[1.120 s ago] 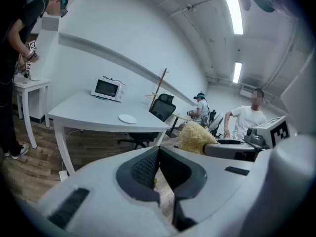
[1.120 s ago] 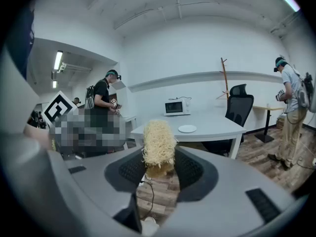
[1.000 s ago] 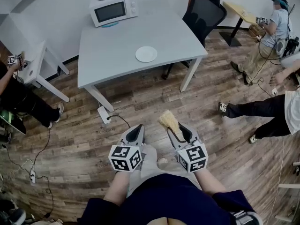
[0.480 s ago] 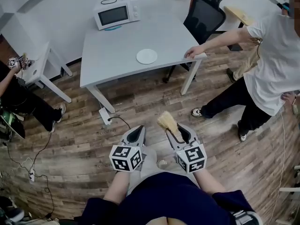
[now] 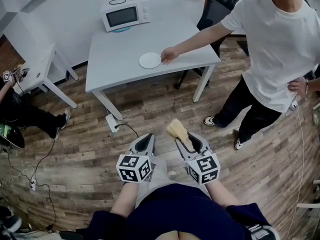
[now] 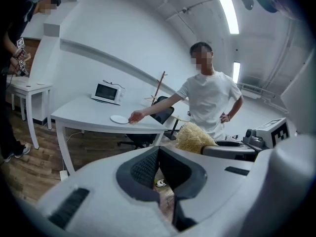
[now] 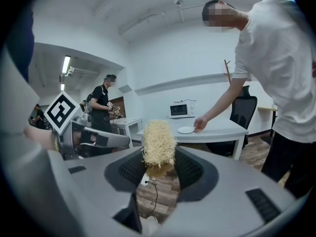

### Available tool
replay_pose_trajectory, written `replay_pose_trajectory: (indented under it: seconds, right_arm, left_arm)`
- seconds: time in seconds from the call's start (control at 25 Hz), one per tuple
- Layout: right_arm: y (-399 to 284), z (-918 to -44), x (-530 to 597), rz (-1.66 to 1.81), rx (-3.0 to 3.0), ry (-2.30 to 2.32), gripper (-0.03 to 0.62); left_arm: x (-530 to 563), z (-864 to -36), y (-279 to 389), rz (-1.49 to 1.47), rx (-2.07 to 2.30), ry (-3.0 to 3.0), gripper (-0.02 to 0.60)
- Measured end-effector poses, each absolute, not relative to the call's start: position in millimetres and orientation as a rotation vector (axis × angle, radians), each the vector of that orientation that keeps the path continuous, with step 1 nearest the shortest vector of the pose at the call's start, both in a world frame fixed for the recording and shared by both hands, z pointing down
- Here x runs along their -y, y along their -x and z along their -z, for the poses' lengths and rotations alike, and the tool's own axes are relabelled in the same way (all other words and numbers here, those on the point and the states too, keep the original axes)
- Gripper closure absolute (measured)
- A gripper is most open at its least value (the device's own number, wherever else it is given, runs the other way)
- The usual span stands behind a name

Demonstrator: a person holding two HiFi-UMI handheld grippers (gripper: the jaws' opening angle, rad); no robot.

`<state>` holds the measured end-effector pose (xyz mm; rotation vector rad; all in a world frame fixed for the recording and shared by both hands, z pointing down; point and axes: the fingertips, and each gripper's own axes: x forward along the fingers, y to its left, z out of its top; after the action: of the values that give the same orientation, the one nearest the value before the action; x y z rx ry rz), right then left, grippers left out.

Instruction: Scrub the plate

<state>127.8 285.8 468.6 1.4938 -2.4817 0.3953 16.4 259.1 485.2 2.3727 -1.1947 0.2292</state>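
Both your grippers low before waist, pointing forward. Left gripper (image 5: 145,140) pressed together, empty. Right gripper (image 5: 191,142) pinching scrubber (image 5: 177,129). Plate (image 5: 149,60) well ahead on worktop (image 5: 115,64), another person's hand (image 5: 169,55) at rim.

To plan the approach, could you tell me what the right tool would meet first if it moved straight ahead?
Probably the near edge of the grey table; only floor lies between, though depth is unclear.
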Motion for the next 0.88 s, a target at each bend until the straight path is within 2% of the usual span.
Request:
replay_pose_trajectory:
  seconds: [0.44,0.88]
  right_arm:
    - [-132,-473,-273,-0.406,2.486,-1.452,0.422]
    - [-118,-483,-201,-0.409,2.477,-1.401,0.422]
  left_arm:
    - [-249,-492,-11,-0.228,1.247,-2.323,0.563]
    - [-179,-502,16,-0.208,1.308,-2.262,0.563]
